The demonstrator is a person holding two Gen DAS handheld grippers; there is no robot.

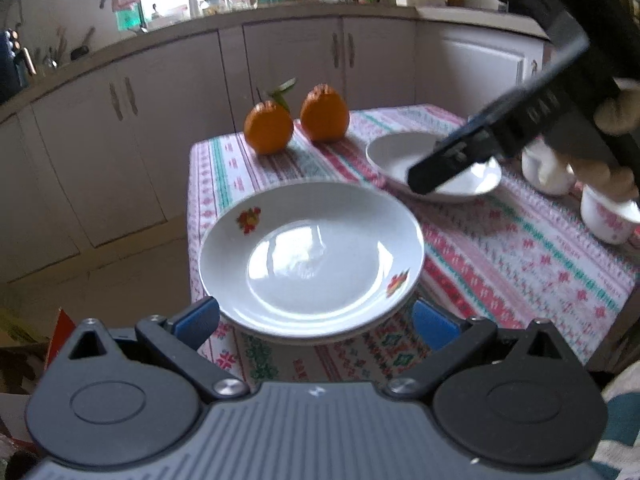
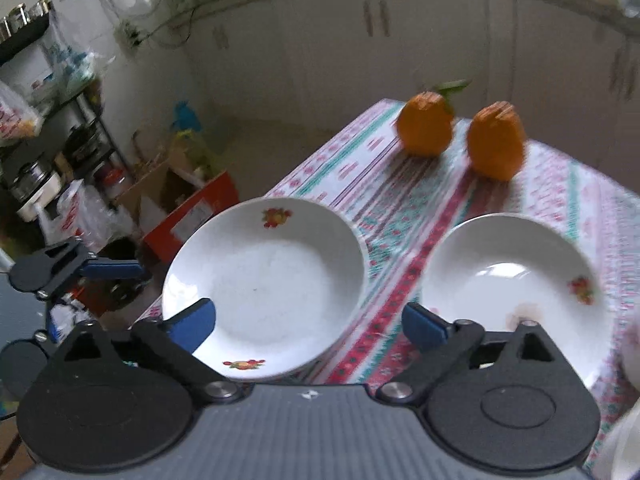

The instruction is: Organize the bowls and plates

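Here both claws gape wide and hold nothing: left claw (image 1: 316, 320) faces the near plate (image 1: 310, 258) at the tabletop's (image 1: 520, 264) left edge, right claw (image 2: 308, 320) hangs above the second plate (image 2: 516, 292) further in, likely for stacking.

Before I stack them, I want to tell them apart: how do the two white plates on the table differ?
The near plate sits at the table's corner edge, while the far plate sits further in. The near plate shows two fruit prints on its rim, the far plate one. The right gripper hangs over the far plate only. Both are white, shallow and empty.
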